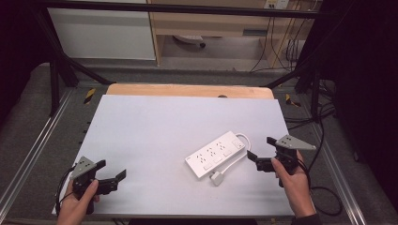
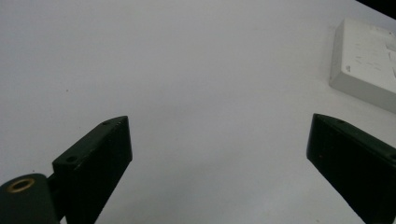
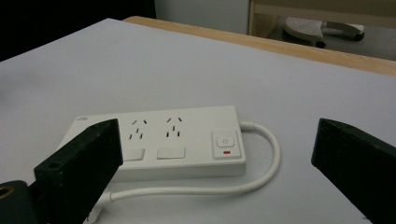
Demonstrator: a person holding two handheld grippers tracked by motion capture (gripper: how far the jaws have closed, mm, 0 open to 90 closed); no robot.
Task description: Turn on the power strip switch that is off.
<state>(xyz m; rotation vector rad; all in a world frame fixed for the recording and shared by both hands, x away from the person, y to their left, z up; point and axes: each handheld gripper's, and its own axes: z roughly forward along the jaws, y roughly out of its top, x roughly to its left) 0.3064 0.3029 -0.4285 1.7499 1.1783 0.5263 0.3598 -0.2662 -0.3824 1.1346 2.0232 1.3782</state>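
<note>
1. A white power strip (image 1: 217,154) lies flat on the white table (image 1: 155,136), right of centre, set at a slant with its switch end pointing away and to the right.
2. Its white cable (image 1: 233,161) leaves the far end, loops round the right side and runs back along the near edge to a white plug (image 1: 217,178) lying on the table just beside the strip's near side.
3. In the right gripper view the strip shows socket holes, flat rocker switches and a power button (image 3: 225,144) with a red mark.
4. The right gripper (image 1: 261,151) is held in the person's right hand (image 1: 293,180) just right of the strip, near it but apart; its jaws stand wide apart and hold nothing.
5. The left gripper (image 1: 111,170) is in the left hand (image 1: 77,201) at the near left of the table, well apart from the strip; its jaws are likewise spread, with bare table between them.
6. In the left gripper view one corner of the strip appears at the upper right.
</note>
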